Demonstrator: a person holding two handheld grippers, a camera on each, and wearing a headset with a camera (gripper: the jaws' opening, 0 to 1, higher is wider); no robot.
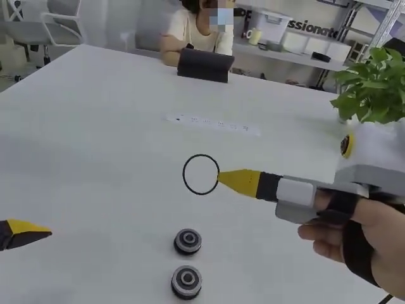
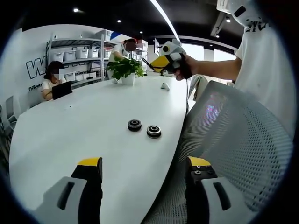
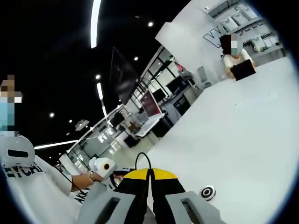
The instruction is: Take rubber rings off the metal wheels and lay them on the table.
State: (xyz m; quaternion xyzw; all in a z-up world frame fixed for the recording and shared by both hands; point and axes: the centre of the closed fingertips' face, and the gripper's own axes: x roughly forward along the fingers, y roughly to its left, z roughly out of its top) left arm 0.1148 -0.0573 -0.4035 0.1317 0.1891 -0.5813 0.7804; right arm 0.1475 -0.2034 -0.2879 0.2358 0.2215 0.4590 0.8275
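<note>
My right gripper [image 1: 220, 178] is shut on a thin black rubber ring [image 1: 184, 175], which hangs upright off its yellow tip above the white table [image 1: 95, 139]. In the right gripper view the ring [image 3: 137, 163] loops up from the closed jaws [image 3: 150, 176]. Two metal wheels with dark rims [image 1: 188, 241] [image 1: 186, 282] lie flat on the table below and nearer to me. My left gripper [image 1: 38, 231] hovers at the lower left, open and holding nothing [image 2: 144, 163]; ahead of it lie both wheels [image 2: 134, 125] [image 2: 153, 131].
A white power strip [image 1: 212, 123] lies across the table's middle. A potted plant [image 1: 373, 88] stands at the right edge. Someone sits at the far side behind a dark case [image 1: 202, 63]. A mesh chair [image 2: 233, 140] stands beside the table.
</note>
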